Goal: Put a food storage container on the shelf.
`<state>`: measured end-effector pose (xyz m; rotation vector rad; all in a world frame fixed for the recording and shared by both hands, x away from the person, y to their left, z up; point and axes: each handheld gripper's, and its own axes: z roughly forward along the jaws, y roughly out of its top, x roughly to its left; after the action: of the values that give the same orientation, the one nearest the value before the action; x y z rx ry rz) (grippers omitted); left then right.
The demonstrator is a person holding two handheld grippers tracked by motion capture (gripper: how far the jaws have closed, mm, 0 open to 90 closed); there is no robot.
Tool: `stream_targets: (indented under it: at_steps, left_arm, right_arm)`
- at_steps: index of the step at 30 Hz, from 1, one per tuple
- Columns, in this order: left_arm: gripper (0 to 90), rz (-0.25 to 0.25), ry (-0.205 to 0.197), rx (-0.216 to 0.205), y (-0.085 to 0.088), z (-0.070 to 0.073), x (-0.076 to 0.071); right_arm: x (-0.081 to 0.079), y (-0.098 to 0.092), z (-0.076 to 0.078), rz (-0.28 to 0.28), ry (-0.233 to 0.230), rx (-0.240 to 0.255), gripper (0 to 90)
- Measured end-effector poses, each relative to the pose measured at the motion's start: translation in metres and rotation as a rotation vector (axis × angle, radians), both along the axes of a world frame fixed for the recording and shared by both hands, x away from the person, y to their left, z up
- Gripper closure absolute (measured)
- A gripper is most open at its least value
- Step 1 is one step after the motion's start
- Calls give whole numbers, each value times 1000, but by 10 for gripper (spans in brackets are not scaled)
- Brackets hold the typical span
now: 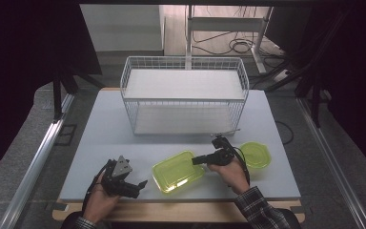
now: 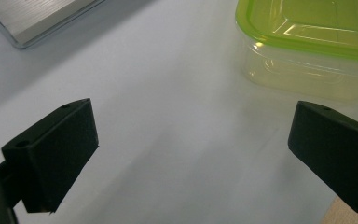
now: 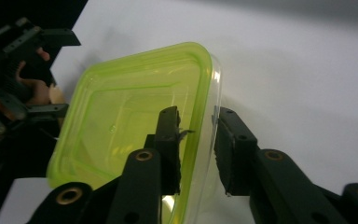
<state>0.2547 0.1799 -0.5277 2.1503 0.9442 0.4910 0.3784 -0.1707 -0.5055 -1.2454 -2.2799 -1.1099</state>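
Over on the near left of the counter (image 1: 100, 124), well to the left of the green container (image 1: 178, 171), the left gripper (image 1: 132, 185) sits low in the person's hand with its jaws spread wide and nothing between them. In the left gripper view the container's clear wall and green rim lie just ahead of the far jaw, apart from it.

The container itself rests near the front edge of the counter, in front of the white wire basket (image 1: 185, 95). Its green top looks seated, though I cannot tell if it is pressed home.

At the container's right edge the right gripper (image 3: 198, 140) straddles the rim: one jaw over the green top, the other outside the clear wall. A narrow gap shows between the jaws and the rim, so I would call it closing on the rim but not yet clamped.

Further right, beside that hand, a second green lid or tub (image 1: 255, 154) lies flat.

To grip well, I would judge the jaws should go deeper over the rim and close squarely, since thin plastic may flex and slip. The left gripper could steady the opposite side.
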Motion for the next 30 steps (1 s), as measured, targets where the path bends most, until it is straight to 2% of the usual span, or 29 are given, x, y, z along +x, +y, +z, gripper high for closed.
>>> stream_targets:
  at_steps: [4,8,13,14,24,25,30]
  left_arm:
    - [13,4,0,-7,0,0,0]
    - [13,4,-1,-6,0,0,0]
    - [14,12,-1,1,3,0,0]
    - [14,18,0,0,4,0,1]
    - [14,30,16,10,6,-2,2]
    - [14,30,19,13,5,-2,2]
    - [14,29,23,18,5,-3,2]
  right_arm:
    - [3,-5,-3,-1,77,65,800]
    - [2,-5,-2,-3,93,77,804]
    - [1,-7,1,-14,87,99,805]
    - [2,-8,4,-20,84,116,804]
    - [5,-15,19,-55,57,168,804]
    - [6,-17,22,-61,55,183,804]
    - [7,-20,34,-76,27,200,804]
